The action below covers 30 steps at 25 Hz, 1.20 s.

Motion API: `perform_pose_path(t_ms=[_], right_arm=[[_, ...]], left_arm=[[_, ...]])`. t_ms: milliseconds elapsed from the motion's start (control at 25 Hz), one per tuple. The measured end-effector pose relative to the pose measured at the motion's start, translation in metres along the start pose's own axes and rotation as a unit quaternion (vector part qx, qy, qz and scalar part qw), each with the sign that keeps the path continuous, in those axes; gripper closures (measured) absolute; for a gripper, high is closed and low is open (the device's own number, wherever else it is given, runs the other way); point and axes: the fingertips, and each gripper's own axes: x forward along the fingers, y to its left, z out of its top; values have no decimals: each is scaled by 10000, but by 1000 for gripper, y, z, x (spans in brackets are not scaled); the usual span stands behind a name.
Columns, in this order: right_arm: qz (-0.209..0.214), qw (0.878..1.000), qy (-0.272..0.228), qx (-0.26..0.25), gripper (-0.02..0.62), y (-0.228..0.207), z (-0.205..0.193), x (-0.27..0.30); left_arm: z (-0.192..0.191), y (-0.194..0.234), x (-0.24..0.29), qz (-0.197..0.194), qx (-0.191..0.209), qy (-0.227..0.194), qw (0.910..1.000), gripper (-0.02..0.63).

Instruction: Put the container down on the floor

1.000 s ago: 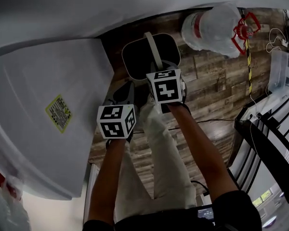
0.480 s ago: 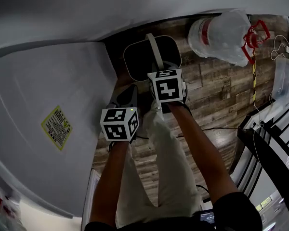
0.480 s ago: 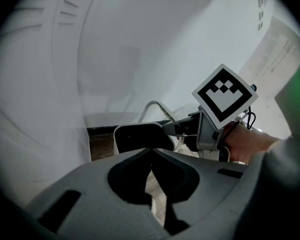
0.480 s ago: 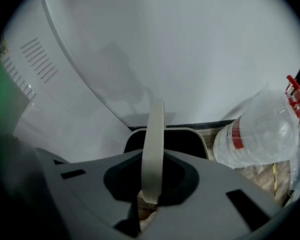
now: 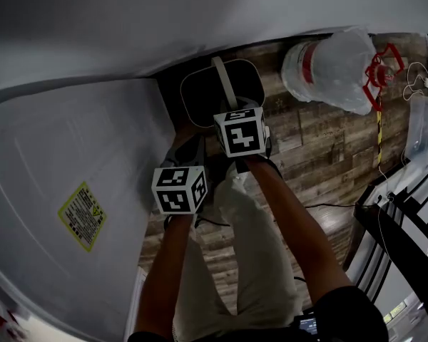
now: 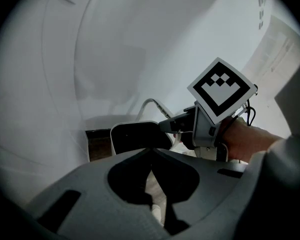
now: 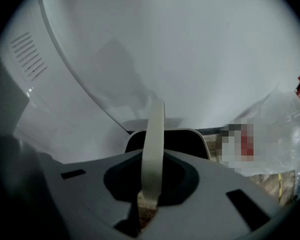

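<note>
**White container [image 5: 221, 90] hanging from the right gripper [image 7: 153, 160] by its handle [image 7: 154, 134]**

The right gripper is clenching the pale strap handle of the container. In the right gripper view the strap is running straight up between the jaws toward 12 o'clock, with both jaws pressing on it. The container is an open white bin with a dark inside. In the head view it is sitting at 12 o'clock from the right gripper, over the wood floor [image 5: 321, 148]. Its 9 o'clock side is lying close against a large white appliance [image 5: 71, 155]. The pictures are not showing whether its base is touching the floor.

The left gripper [image 6: 150, 152] is holding nothing: its jaws are pressing together at the tips, and only the person's pale trousers [image 5: 250, 262] are showing through the slit below them. In the head view it is hovering between 7 and 8 o'clock from the right gripper, just beside it and apart from the container.

A clear plastic jug [image 5: 335, 66] with a red band is lying on the floor at about 3 o'clock from the container, well apart from it. A yellow label [image 5: 82, 216] is sitting on the appliance at about 9 o'clock from the left gripper.
</note>
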Motion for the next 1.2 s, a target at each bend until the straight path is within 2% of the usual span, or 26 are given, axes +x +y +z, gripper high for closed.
perform_pose_path(t_ms=[200,800,1080,1200], right_arm=[[46,10000,-77,40,563,-3,3,16],[147,9993,-343,-81,563,3,4,56],[167,9987,-477,-73,563,5,7,68],[222,9980,-576,-99,563,8,9,72]], left_arm=[[-2,11,14,15,-64,-49,10000,589],[-29,26,38,23,95,31,9999,589],[-23,34,47,77,146,-84,9998,589],[-23,39,51,117,52,-149,9998,589]])
